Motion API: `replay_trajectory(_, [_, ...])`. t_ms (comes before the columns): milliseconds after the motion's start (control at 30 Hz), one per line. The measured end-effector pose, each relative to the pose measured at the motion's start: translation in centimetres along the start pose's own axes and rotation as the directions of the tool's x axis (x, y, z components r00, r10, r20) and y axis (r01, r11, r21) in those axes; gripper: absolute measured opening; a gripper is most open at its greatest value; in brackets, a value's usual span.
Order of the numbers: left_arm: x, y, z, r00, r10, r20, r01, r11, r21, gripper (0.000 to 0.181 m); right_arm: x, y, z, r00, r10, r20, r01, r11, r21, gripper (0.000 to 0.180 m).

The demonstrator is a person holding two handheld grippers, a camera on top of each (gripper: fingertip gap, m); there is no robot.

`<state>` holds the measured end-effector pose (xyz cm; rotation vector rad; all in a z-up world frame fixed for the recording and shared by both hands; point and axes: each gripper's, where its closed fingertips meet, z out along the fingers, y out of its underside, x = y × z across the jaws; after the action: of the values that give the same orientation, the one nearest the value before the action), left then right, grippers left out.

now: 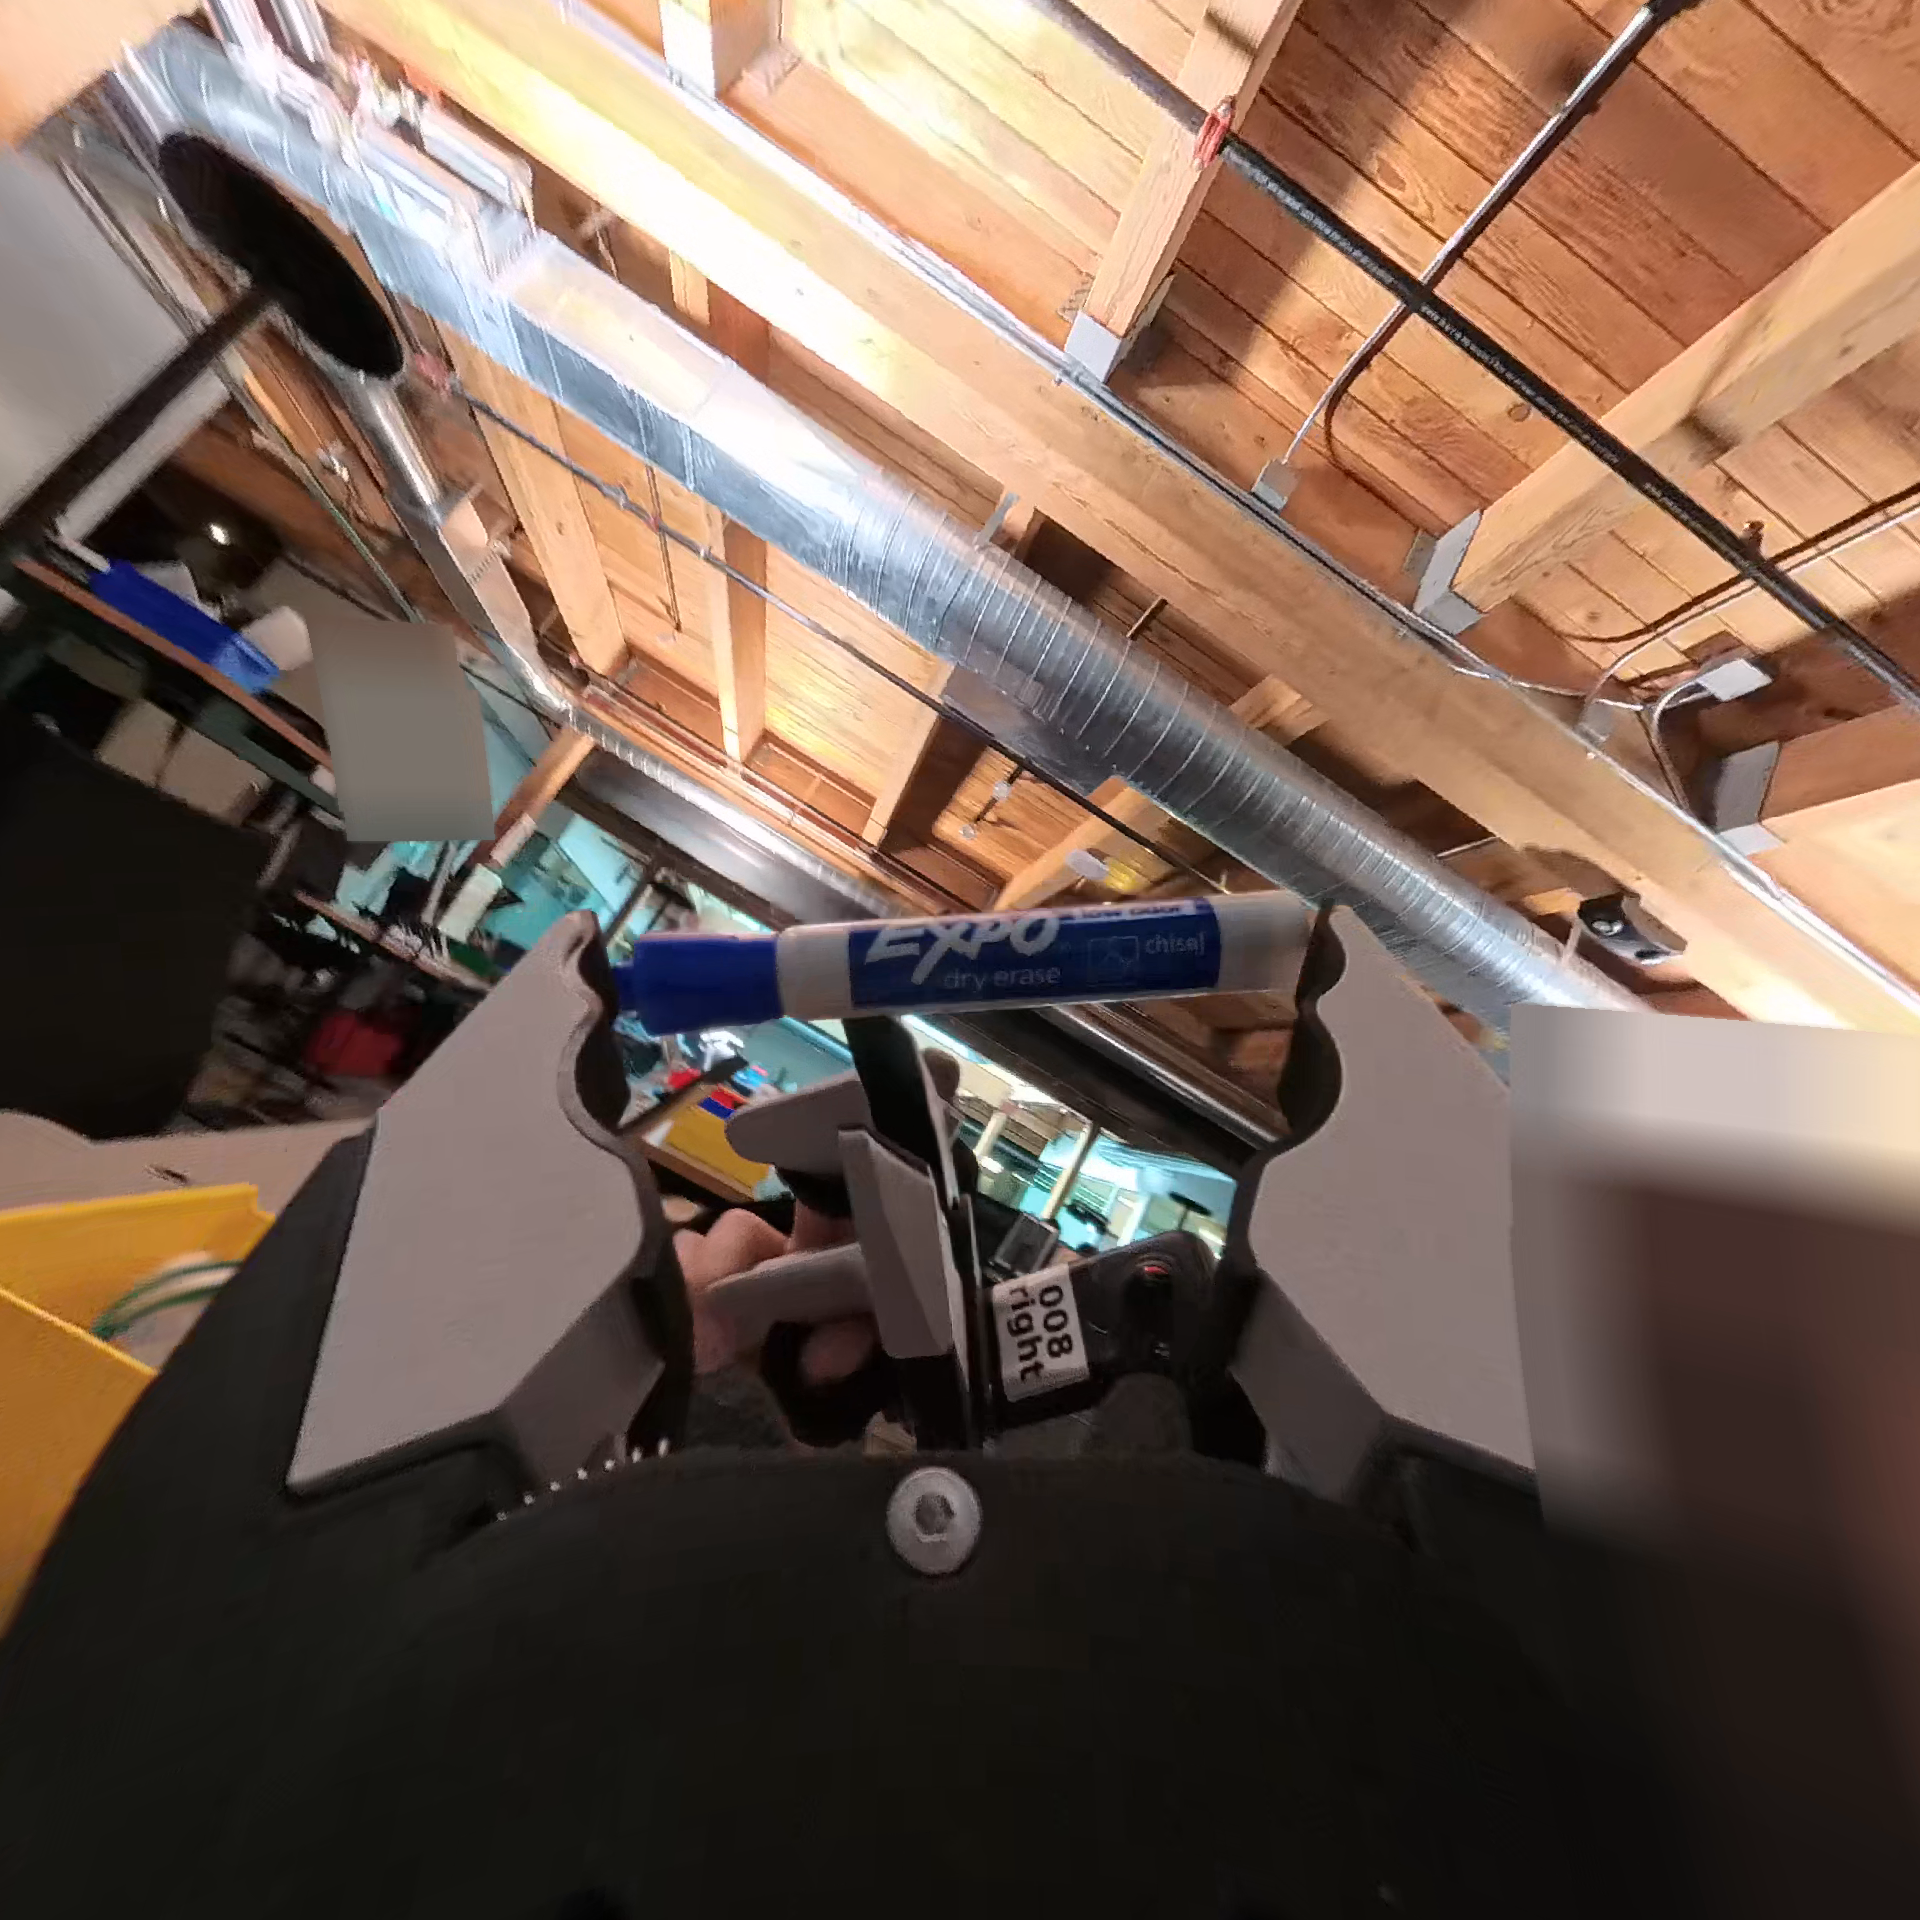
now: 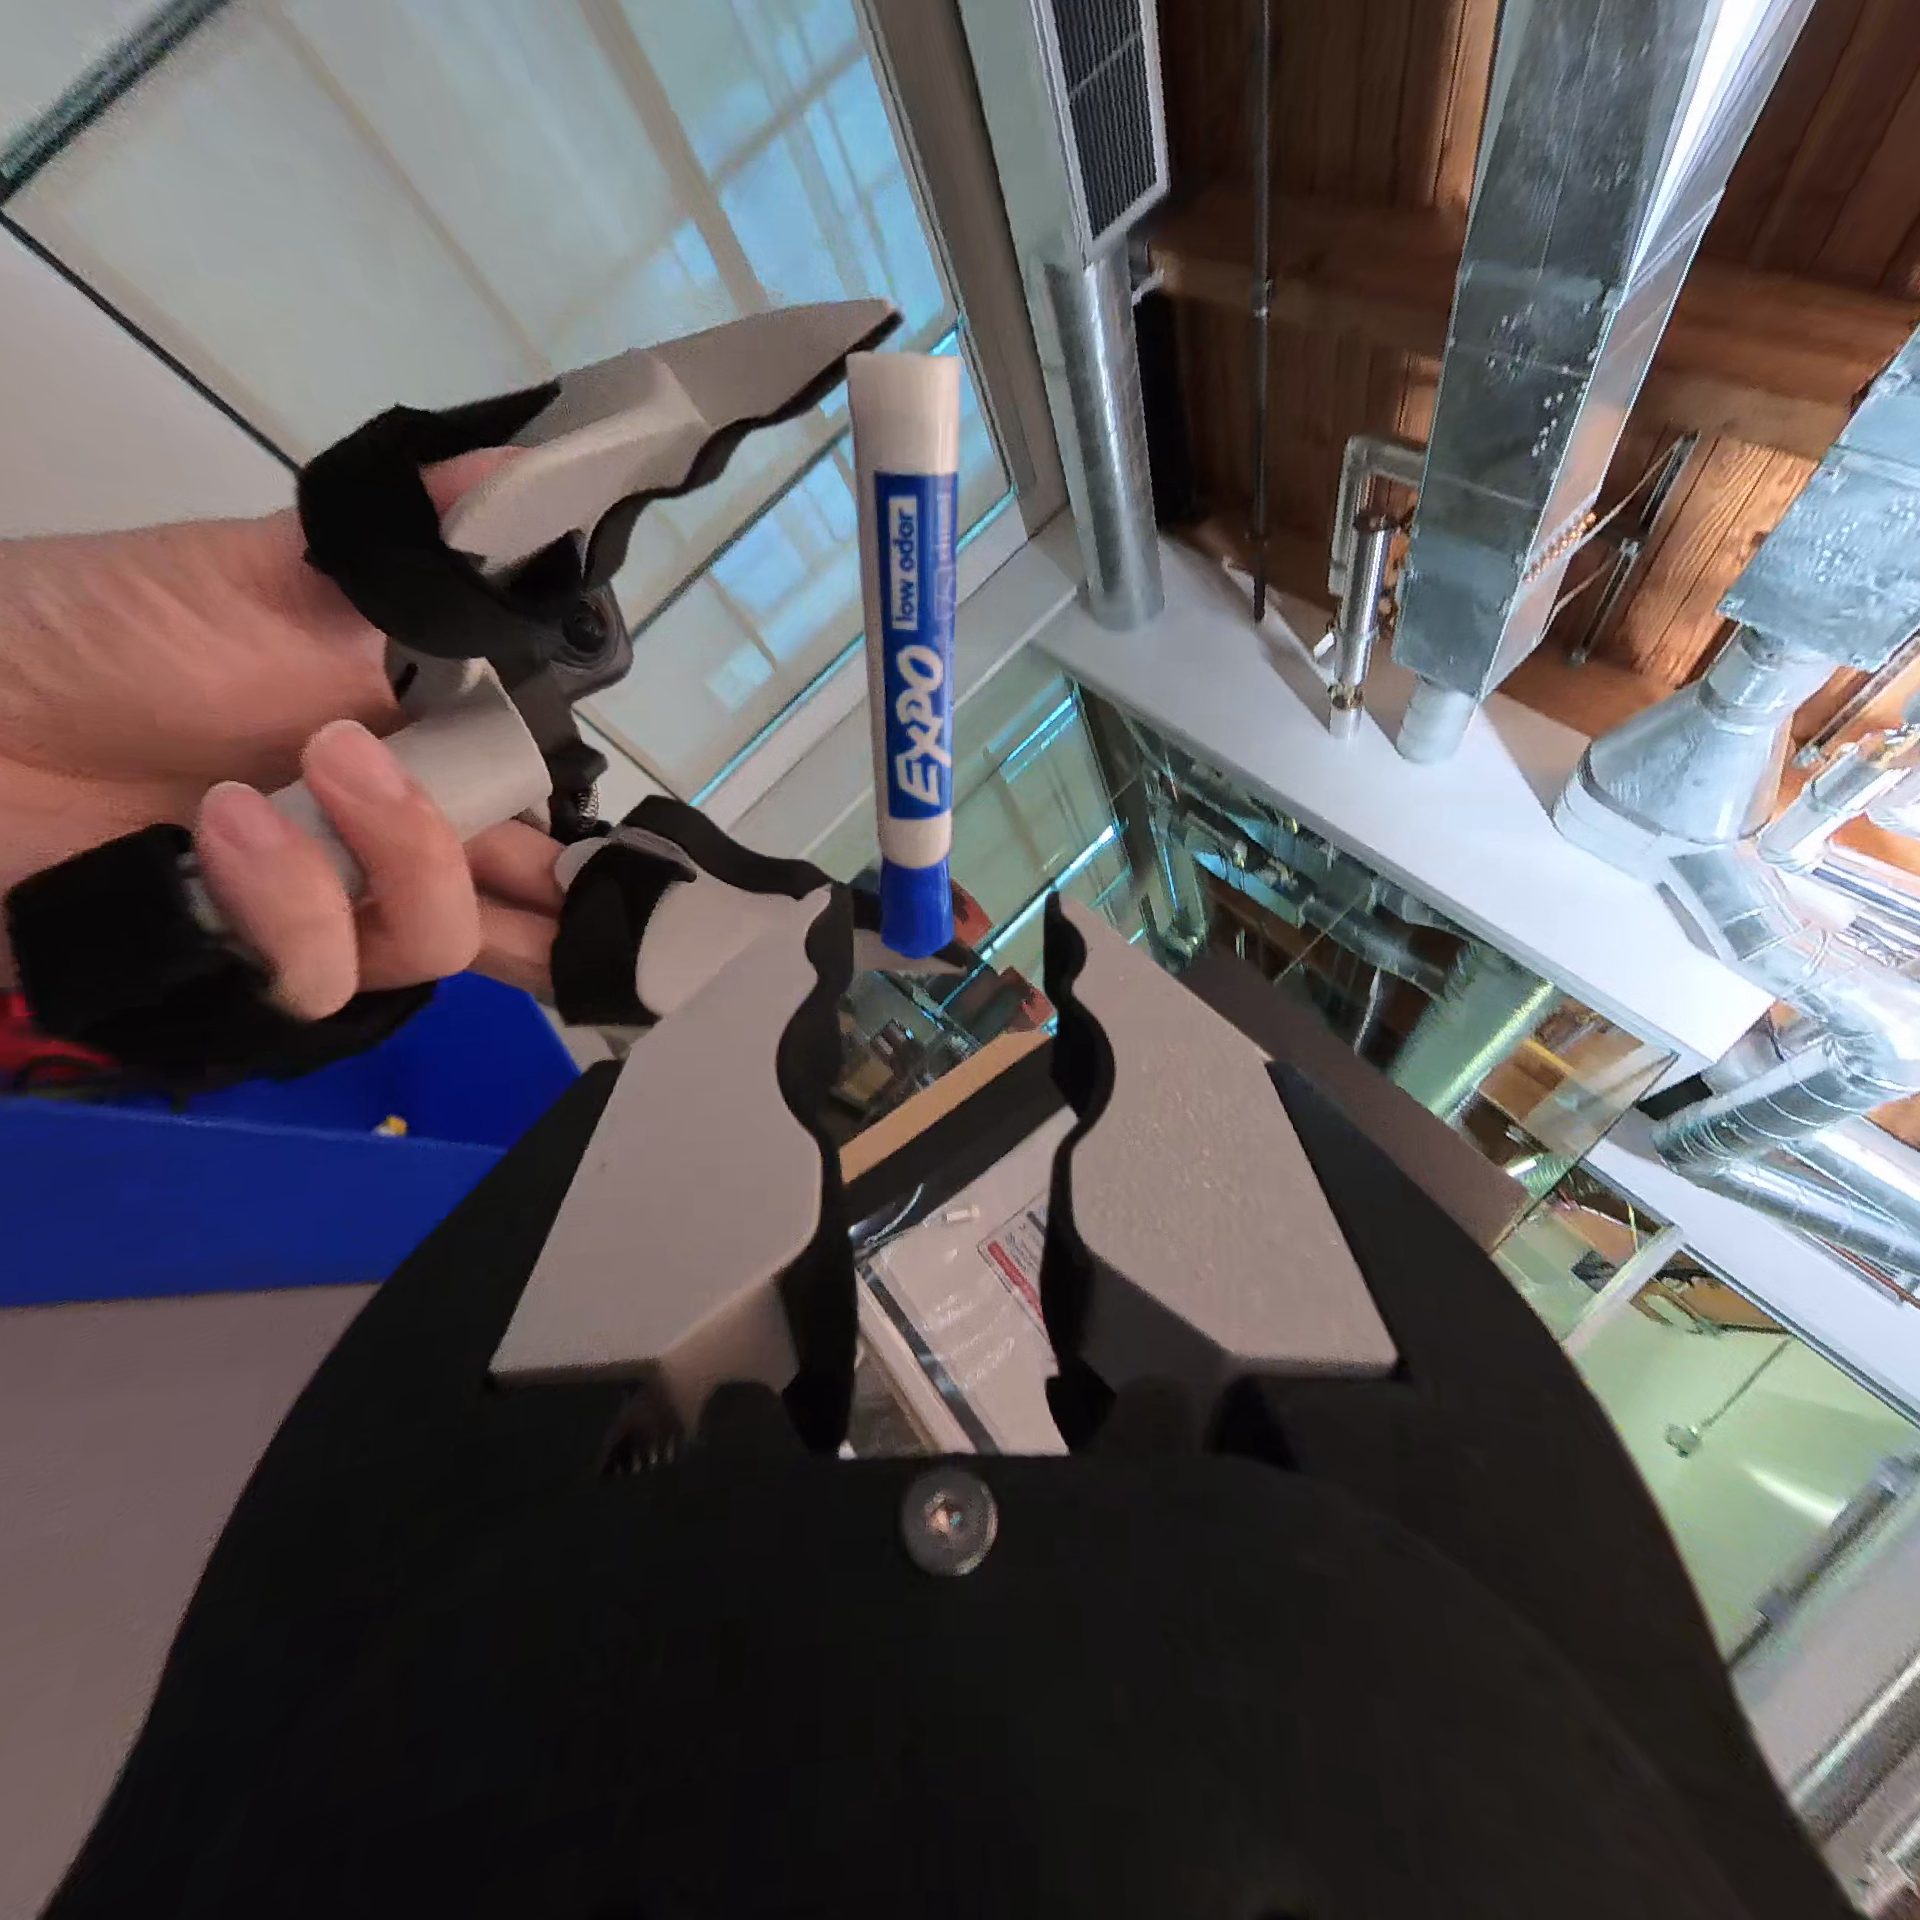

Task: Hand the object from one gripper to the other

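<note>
- The left hand-held gripper (image 1: pixel 961 966) fills the bottom of its own view with its black body. Its two grey fingers are spread wide and point up toward a wooden ceiling (image 1: pixel 1351 260).
- A blue dry-erase marker (image 1: pixel 1018 956) lies crosswise between the very tips of those fingers. The blue cap meets the left fingertip and the white butt end meets the right one, so this hand-held gripper is pinching the marker end to end.
- The marker is in the air, carried by nothing else, and it reads level in this view.
- Beyond and below the marker's middle, the right hand-held gripper (image 1: pixel 878 1070) shows edge-on, with a white label on its body and a person's fingers (image 1: pixel 748 1278) around its handle.
- In the right wrist view, the right hand-held gripper (image 2: pixel 940 920) is released: its jaws stand apart with a gap wider than the marker.
- There the marker (image 2: pixel 914 644) stands upright, cap down. The cap end dips just between the right fingertips, and no contact with either pad shows.
- The left hand-held gripper (image 2: pixel 857 613) comes in from the left edge, one finger at the marker's top end and one at the cap, with a hand (image 2: pixel 260 727) on its handle.
- A yellow bin (image 1: pixel 73 1330) sits at the left edge of the left view and a silver duct (image 1: pixel 831 540) crosses the ceiling.
- A blue bin (image 2: pixel 260 1174) sits at the left of the right view.
</note>
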<state>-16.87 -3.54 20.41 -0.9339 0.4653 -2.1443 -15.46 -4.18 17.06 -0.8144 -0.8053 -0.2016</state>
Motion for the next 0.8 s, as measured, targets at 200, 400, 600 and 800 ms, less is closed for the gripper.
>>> replay_trajectory(200, [-1.8, 1.9, -0.2, 0.981, -0.186, -0.050, 0.188, 0.982, 0.018, 0.039, -1.3, 1.5, 0.4, 0.998, 0.026, 0.058, -0.022, 0.998, -0.056, 0.013])
replay_trajectory(400, [-4.6, 2.3, -0.6, 0.984, -0.145, 0.102, 0.141, 0.989, 0.038, 0.050, -3.8, 4.5, 0.9, 0.980, -0.017, 0.197, 0.064, 0.970, -0.234, 0.000])
replay_trajectory(600, [-2.9, -1.7, -1.7, 0.982, 0.111, 0.154, -0.116, 0.993, 0.018, 0.053, -2.5, 9.4, 0.4, 0.974, 0.129, 0.188, -0.038, 0.906, -0.422, 0.000])
replay_trajectory(800, [-0.9, -4.6, -2.5, 0.958, 0.242, 0.156, -0.250, 0.968, 0.035, 0.052, -3.7, 15.3, -1.1, 0.901, 0.382, 0.206, -0.180, 0.761, -0.623, 0.002])
